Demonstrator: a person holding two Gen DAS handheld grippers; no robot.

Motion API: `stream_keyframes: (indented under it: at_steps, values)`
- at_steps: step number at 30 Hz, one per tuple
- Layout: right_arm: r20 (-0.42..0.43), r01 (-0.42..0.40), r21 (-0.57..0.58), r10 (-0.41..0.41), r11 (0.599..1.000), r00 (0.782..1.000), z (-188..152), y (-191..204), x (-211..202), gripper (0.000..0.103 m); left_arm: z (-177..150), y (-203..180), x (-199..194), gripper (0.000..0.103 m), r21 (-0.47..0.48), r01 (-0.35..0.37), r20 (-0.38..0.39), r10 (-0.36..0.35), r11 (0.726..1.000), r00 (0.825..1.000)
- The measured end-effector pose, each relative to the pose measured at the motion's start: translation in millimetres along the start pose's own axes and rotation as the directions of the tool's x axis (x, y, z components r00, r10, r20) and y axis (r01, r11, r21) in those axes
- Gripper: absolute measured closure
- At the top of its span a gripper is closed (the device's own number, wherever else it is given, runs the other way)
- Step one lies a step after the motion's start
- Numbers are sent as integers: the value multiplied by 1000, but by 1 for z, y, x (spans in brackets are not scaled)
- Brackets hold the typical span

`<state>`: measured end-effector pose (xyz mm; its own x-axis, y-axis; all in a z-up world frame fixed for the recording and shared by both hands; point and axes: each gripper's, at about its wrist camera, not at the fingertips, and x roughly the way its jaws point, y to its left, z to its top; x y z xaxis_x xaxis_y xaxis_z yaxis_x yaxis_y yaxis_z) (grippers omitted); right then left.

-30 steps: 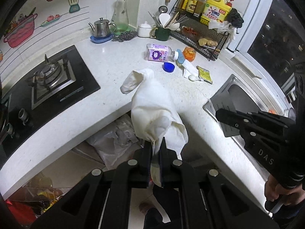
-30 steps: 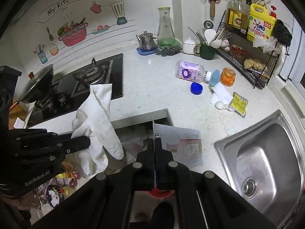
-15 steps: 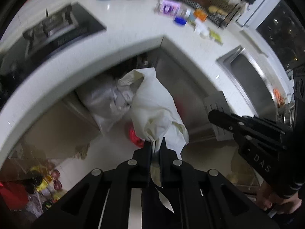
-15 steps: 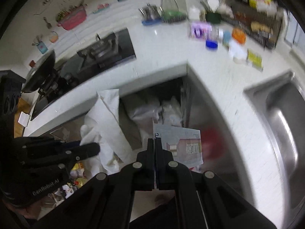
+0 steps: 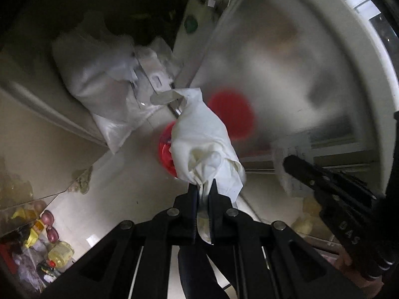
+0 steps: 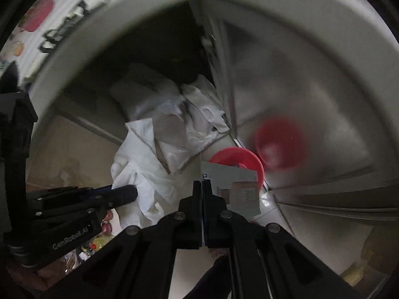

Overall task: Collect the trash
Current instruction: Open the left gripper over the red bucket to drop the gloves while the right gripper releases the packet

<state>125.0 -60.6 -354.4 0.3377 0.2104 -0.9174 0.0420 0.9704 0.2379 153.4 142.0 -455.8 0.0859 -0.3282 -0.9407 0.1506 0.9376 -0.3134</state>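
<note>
My left gripper [image 5: 203, 186] is shut on a crumpled white cloth-like wrapper [image 5: 204, 147] and holds it just above a red bin [image 5: 165, 153] on the floor. The same wrapper [image 6: 139, 164] and the left gripper [image 6: 129, 194] show in the right wrist view. My right gripper [image 6: 202, 183] is shut on a flat printed card [image 6: 234, 186], held in front of the red bin [image 6: 237, 158]. The right gripper [image 5: 291, 162] with the card [image 5: 290, 167] also shows at the right of the left wrist view.
A white plastic bag [image 5: 104, 79] fills the open cupboard under the counter. A steel cabinet door [image 5: 286, 74] mirrors the bin as a red blur. Onions and bottles [image 5: 47, 229] lie on the floor at lower left. The countertop edge [image 6: 124, 17] arches overhead.
Both grippers have dropped from above the countertop to below its edge, carrying the wrapper and the card down to the red bin on the floor.
</note>
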Motion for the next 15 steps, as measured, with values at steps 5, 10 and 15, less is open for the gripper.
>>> stream_keyframes:
  at_steps: [5, 10, 15]
  values:
    - [1, 46, 56, -46, 997, 999, -4, -32, 59, 103, 6, 4, 77, 97, 39, 21, -64, -19, 999, 998]
    - [-24, 73, 85, -71, 994, 997, -13, -54, 106, 103, 9, 4, 134, 96, 75, 19, -113, -10, 997, 994]
    - [-33, 92, 127, -89, 988, 996, -22, -72, 134, 103, 15, 3, 169, 96, 97, 25, -146, -11, 995, 989]
